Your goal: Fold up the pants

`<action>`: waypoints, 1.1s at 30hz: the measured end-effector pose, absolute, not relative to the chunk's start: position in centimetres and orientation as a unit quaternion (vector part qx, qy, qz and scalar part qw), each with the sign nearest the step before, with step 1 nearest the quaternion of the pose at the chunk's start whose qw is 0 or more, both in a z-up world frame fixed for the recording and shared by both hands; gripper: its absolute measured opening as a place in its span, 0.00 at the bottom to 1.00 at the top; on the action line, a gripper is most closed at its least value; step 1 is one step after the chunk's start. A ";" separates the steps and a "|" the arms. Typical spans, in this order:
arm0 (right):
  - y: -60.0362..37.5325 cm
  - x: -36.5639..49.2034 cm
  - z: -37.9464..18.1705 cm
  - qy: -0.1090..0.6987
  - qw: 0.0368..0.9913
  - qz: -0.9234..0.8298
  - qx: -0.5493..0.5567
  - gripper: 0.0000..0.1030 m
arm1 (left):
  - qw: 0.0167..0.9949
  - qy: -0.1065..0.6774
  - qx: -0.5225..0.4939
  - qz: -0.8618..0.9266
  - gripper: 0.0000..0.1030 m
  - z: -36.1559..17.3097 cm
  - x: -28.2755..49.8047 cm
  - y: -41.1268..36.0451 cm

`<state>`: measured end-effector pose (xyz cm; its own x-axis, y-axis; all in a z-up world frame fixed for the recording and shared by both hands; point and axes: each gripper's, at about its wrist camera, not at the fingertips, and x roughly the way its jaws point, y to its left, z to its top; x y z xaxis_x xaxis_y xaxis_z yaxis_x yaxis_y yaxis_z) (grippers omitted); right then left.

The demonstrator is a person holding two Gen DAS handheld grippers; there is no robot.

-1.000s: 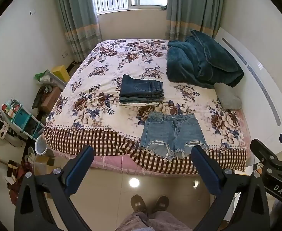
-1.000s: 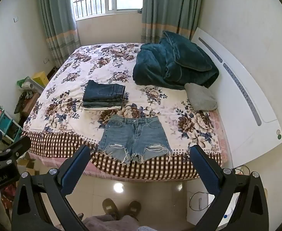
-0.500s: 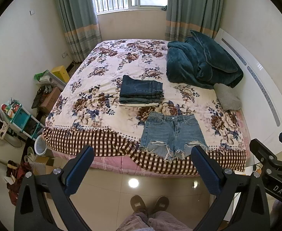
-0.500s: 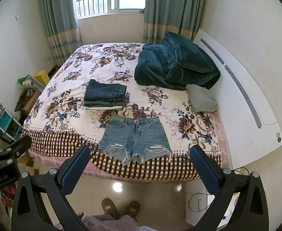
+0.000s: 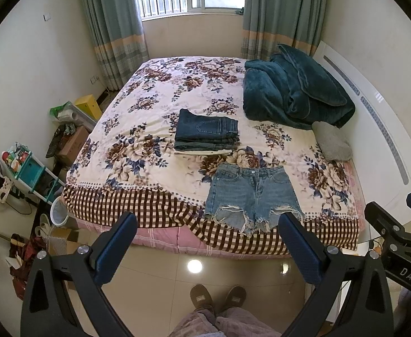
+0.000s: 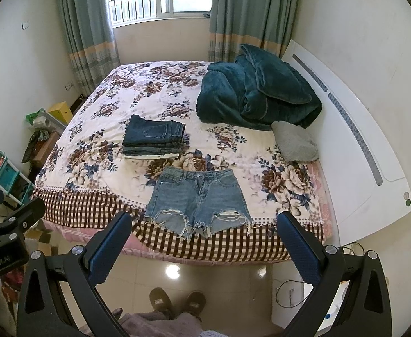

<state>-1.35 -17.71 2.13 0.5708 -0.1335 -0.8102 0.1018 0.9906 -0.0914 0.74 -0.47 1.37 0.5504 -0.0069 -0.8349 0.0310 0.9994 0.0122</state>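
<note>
Your left gripper [image 5: 206, 248] and right gripper [image 6: 202, 245]: both spread wide, holding nothing, over floor short of bed [image 5: 138, 205]. Your slippers [image 5: 218, 299] below. Denim shorts [image 5: 251, 196] flat at near bed edge, frayed hems nearest you, waistband far. Beyond, folded jeans stack [image 5: 206, 134]. Far right: teal blanket [image 5: 292, 95], grey pillow [image 5: 331, 143].

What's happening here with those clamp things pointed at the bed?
A person stands at the foot of the floral-covered bed, a two-finger left gripper and right gripper in their hands, jaws wide apart and holding nothing. Light blue frayed denim shorts lie flat and unfolded at the bed's near edge. Just beyond them sits a neat stack of folded dark jeans. The shorts look like the next piece to fold; nothing touches them yet.
</note>
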 end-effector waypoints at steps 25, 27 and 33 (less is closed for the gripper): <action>-17.3 -1.3 2.4 0.460 0.885 -0.065 -0.017 1.00 | 0.881 0.472 0.012 -0.011 1.00 1.4 1.3 -0.5; -17.3 -1.3 2.4 0.460 0.885 -0.065 -0.016 1.00 | 0.881 0.472 0.012 -0.010 1.00 1.4 1.2 -0.5; -17.3 -1.3 2.5 0.460 0.886 -0.065 -0.016 1.00 | 0.881 0.473 0.011 -0.011 1.00 1.5 1.4 -0.6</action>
<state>-1.25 -17.30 2.50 0.5689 -0.1298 -0.8121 0.0995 0.9911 -0.0888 1.38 -0.56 1.54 0.5528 -0.0100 -0.8333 0.0302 0.9995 0.0080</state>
